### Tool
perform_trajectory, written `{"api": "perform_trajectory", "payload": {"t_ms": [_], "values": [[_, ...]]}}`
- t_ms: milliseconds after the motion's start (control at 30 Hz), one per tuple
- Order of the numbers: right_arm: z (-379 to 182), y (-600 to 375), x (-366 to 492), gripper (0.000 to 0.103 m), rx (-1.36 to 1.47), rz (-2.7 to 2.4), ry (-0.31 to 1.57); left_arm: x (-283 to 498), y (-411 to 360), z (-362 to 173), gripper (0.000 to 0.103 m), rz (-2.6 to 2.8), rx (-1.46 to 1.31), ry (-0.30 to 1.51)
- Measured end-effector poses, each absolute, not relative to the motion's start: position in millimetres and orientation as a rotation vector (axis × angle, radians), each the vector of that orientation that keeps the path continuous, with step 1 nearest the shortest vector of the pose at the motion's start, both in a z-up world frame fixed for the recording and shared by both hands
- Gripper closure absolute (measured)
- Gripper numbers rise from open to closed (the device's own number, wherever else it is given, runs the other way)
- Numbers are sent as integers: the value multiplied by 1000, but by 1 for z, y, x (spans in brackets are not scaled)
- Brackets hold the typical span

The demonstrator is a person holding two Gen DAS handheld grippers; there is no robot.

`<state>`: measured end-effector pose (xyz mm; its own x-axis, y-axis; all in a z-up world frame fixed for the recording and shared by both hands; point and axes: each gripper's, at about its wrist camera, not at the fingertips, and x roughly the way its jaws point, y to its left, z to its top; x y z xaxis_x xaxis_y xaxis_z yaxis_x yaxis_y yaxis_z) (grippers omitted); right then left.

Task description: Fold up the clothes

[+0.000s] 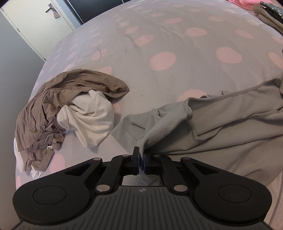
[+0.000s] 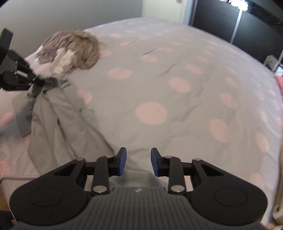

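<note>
A light grey garment (image 1: 221, 123) lies on the bed, stretching right from my left gripper (image 1: 141, 157), which is shut on one of its edges. In the right wrist view the same garment (image 2: 58, 123) trails from the left gripper (image 2: 38, 81) at the far left down toward my right gripper (image 2: 138, 159). The right gripper is open and empty, just above the garment's near edge.
A crumpled brown garment (image 1: 53, 109) and a white one (image 1: 92, 120) lie in a heap near the bed's left edge. The bed has a grey cover with pink dots (image 1: 162, 60). Folded beige and pink items (image 1: 265, 12) sit at the far right. A white door (image 1: 35, 23) stands beyond.
</note>
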<state>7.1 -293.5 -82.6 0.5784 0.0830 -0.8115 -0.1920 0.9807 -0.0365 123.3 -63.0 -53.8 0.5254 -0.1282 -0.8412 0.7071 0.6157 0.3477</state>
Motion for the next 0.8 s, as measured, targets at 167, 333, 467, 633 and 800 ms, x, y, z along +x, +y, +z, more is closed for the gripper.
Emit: {"api": "perform_trajectory", "payload": {"t_ms": [167,333,467,633,800], "values": [[-105,-279,17,92,-110,183,992,126,-64,-54,101,-562,748,897],[-101,-276,22,101,-46,174,958,127,-65,-54,101,-562,743,906],[-83,-263,28,103,29,271,915,126,-66,-53,101,-559,743,907],[-66,-257,30,98,-44,273,870,125,-64,-52,101,-559,748,898],[-55,-300,30,69,-31,196,865,125,-61,-52,101,-555,742,894]]}}
